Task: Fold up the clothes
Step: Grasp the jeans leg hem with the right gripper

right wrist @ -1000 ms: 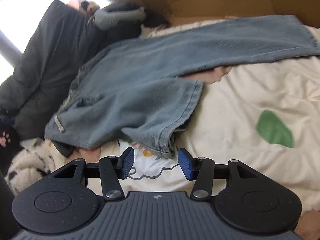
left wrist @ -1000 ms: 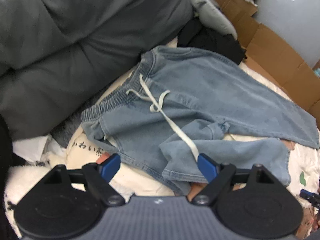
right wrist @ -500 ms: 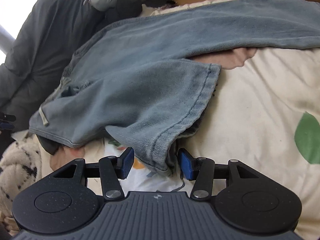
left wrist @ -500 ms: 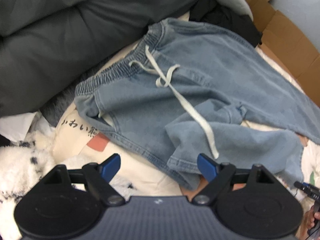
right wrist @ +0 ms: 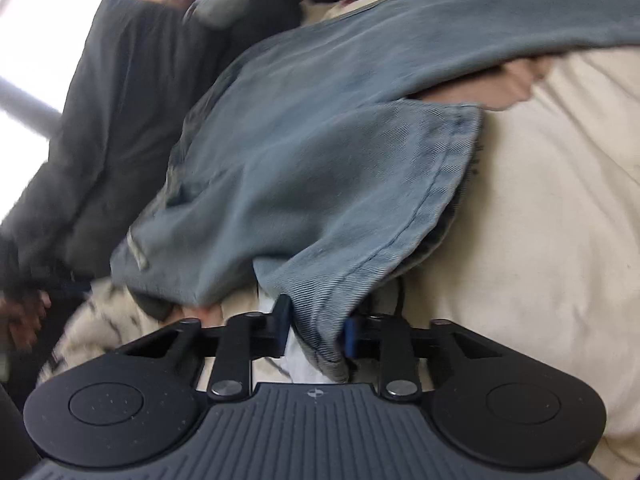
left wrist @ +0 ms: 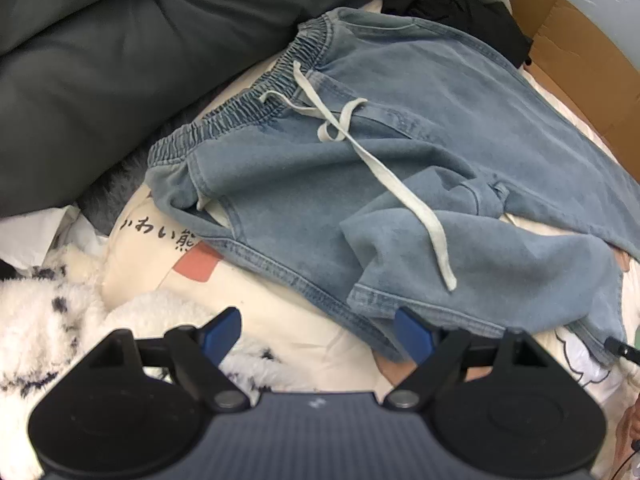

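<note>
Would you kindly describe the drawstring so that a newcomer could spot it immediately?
Find the light blue denim trousers spread over the cream bedding. From their gathered elastic waistband, the drawstring trails across the front. It is the only flat off-white cord lying on the blue cloth.

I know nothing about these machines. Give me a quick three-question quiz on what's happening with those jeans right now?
1. True or false: the right tongs are shut on a hem of the jeans.
2. Which tongs stand wide open: A left, B right?
3. What pale strip lies across the jeans' front?

Key:
1. True; their jaws have just been closing, with denim between them.
2. A.
3. The drawstring.
</note>
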The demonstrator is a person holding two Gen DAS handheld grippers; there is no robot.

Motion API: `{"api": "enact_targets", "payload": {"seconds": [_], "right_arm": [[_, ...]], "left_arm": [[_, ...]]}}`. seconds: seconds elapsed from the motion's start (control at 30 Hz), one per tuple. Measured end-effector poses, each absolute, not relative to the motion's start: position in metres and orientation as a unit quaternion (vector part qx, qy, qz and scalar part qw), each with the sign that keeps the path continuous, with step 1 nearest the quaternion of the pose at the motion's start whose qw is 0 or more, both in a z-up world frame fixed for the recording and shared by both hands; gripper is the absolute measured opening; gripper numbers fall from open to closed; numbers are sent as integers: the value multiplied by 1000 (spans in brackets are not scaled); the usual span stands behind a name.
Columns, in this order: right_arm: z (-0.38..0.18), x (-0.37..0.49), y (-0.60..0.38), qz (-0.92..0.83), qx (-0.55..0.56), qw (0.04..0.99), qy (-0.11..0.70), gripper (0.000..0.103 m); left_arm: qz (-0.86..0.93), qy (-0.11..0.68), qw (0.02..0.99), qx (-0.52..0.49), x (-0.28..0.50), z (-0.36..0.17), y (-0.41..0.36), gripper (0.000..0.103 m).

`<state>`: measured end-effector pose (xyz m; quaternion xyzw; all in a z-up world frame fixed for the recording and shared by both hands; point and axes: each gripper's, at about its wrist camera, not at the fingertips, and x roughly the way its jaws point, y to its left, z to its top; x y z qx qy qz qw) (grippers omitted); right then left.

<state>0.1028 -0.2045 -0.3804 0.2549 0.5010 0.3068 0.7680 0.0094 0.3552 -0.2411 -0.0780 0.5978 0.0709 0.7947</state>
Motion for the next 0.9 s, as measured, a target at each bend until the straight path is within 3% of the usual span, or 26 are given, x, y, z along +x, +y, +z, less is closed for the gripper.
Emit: {"api": "enact_targets", "payload": {"seconds": [0.03,0.13,0.8,0.9], "right_arm": [[-379,103,-207,305,266,766,499,7],[-370,100,-215,306,291,759,495,5],[-274,14,-312,214,260,810,481,3],[-263,-2,-334,178,263,819,477,3]], "left_arm": [[71,596,796,-80,9,-240,355,86],[68,592,799,-82,7,-237,352,86],[83,552,817,-142,-11,-234,344,86],[87,550,816,-156,-13,-238,347,74]]}}
